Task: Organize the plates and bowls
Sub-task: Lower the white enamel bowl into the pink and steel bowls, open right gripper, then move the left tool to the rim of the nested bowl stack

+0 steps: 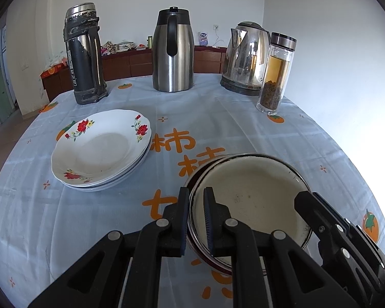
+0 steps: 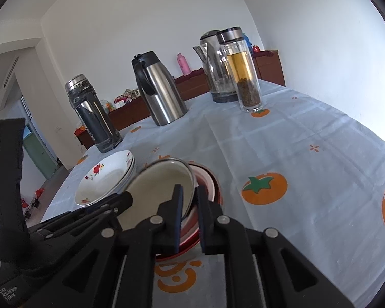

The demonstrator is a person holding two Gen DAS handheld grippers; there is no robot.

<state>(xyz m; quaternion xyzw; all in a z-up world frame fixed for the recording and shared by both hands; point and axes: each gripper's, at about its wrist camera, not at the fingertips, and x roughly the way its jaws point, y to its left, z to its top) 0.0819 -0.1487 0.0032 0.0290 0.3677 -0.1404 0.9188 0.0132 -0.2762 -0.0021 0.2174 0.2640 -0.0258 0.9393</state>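
A cream enamel bowl (image 1: pixel 251 195) with a dark rim sits nested in a stack of red bowls (image 2: pixel 208 179) near the table's front. My left gripper (image 1: pixel 195 218) is shut on the near-left rim of the enamel bowl. My right gripper (image 2: pixel 190 213) is shut on the bowl's rim from the other side; its body shows in the left wrist view (image 1: pixel 328 220). The enamel bowl (image 2: pixel 161 187) looks tilted on the stack. A stack of white flowered plates (image 1: pixel 102 148) lies to the left, also in the right wrist view (image 2: pixel 105 179).
At the table's far side stand a black thermos (image 1: pixel 84 54), a steel carafe (image 1: pixel 173 51), an electric kettle (image 1: pixel 246 56) and a glass tea bottle (image 1: pixel 276 74). The tablecloth (image 1: pixel 218 123) is pale blue with orange persimmons. A white wall is close on the right.
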